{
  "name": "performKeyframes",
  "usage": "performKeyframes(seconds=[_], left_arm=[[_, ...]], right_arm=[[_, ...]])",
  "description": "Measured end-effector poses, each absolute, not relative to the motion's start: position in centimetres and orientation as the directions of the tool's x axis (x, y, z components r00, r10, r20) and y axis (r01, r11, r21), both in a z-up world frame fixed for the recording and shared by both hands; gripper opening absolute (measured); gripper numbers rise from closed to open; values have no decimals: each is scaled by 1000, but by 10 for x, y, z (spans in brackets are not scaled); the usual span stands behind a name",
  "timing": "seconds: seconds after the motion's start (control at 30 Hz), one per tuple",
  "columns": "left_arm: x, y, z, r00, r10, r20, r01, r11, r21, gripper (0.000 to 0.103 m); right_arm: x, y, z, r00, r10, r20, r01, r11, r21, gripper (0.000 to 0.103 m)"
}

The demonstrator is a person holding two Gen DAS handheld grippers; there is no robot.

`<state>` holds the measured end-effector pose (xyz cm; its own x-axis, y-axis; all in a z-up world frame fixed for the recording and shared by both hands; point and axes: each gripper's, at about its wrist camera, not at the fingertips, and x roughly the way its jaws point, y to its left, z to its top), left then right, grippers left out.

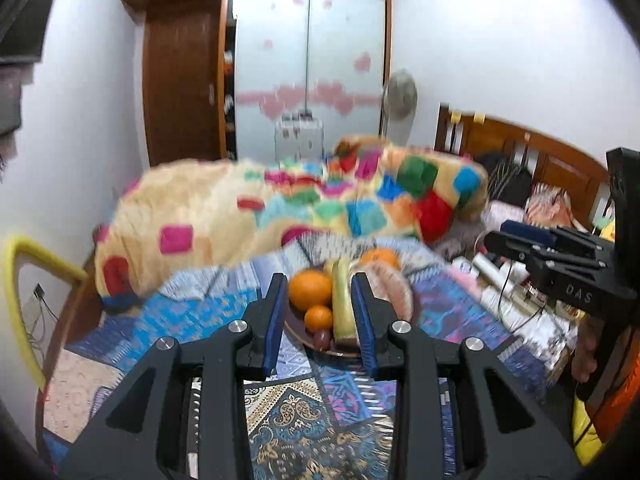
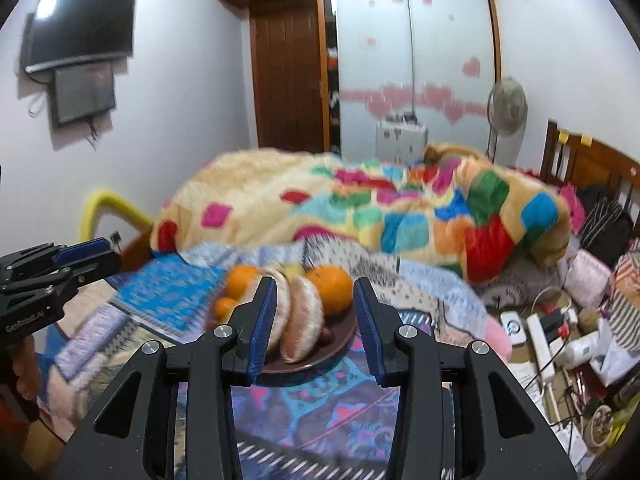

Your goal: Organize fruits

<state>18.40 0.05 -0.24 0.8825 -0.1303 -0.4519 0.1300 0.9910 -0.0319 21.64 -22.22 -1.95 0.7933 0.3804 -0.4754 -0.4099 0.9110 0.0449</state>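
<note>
Fruit plate [image 2: 340,344] beside patchwork quilt [image 2: 360,208]

Patchwork blanket [image 1: 280,208] heaped on bed; wardrobe [image 2: 412,60], fan [image 2: 508,108], wall TV [image 2: 80,32].

White walls [image 2: 180,80] frame a wooden wardrobe [image 2: 288,80] at top centre, a television [image 2: 82,28] upper left, a fan [image 2: 508,108] and wooden headboard [image 2: 592,160] at right.

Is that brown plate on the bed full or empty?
Full: the brown plate holds oranges, pomelo segments and a banana.
</note>
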Motion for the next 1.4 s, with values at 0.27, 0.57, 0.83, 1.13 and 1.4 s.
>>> performKeyframes(seconds=[0.27, 0.57, 0.83, 1.13, 1.4], left_arm=[[85, -12, 45, 966, -100, -238, 103, 995, 2, 50], [18, -19, 63, 991, -65, -120, 68, 997, 23, 75], [-8, -15, 61, 995, -38, -91, 40, 999, 20, 97], [-15, -17, 59, 997, -23, -79, 25, 999, 24, 101], [-15, -20, 59, 996, -28, -82, 30, 999, 25, 102]], right_arm=[[116, -227, 33, 889, 383, -249, -388, 921, 34, 48], [53, -220, 49, 919, 376, -117, -378, 926, 6, 72], [38, -221, 47, 930, 358, -82, -358, 934, 22, 100], [29, -224, 43, 929, 359, -92, -358, 933, 24, 103], [24, -224, 42, 929, 358, -95, -357, 934, 22, 103]])
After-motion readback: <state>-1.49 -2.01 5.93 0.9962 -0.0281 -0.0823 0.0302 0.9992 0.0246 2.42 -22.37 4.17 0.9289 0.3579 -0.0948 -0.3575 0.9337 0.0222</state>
